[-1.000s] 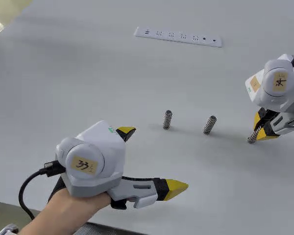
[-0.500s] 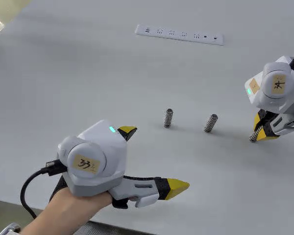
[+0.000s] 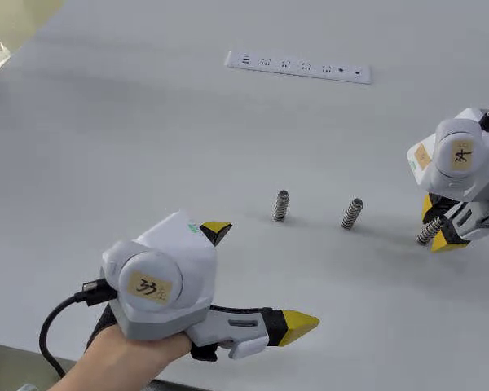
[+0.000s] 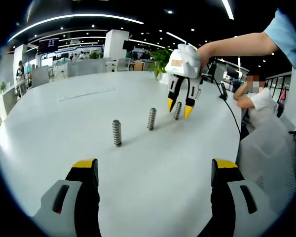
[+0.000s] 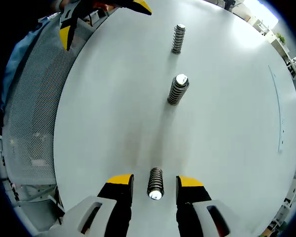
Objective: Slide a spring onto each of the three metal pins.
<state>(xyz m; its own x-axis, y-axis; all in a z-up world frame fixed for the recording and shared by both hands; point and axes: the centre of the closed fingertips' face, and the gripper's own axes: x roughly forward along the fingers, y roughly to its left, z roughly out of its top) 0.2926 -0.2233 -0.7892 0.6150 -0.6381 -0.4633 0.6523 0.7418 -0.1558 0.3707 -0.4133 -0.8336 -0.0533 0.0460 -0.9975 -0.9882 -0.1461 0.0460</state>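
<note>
Currently my right gripper [image 3: 435, 228] straddles the third spring [image 5: 155, 182], the one farthest right of the power strip [image 3: 297, 67], with its jaws apart and a slim gap on each side. To finish this step well, I judge I should lift straight up along the pin, neither closing nor swaying, so the coil stays seated. The right gripper view shows the bright pin top inside the coil; the head view hides it behind the gripper body. The middle spring [image 3: 352, 213] and first spring [image 3: 281, 206] stand upright below the strip. My left gripper [image 4: 154, 165] waits farthest from the strip, jaws wide apart, holding nothing.
</note>
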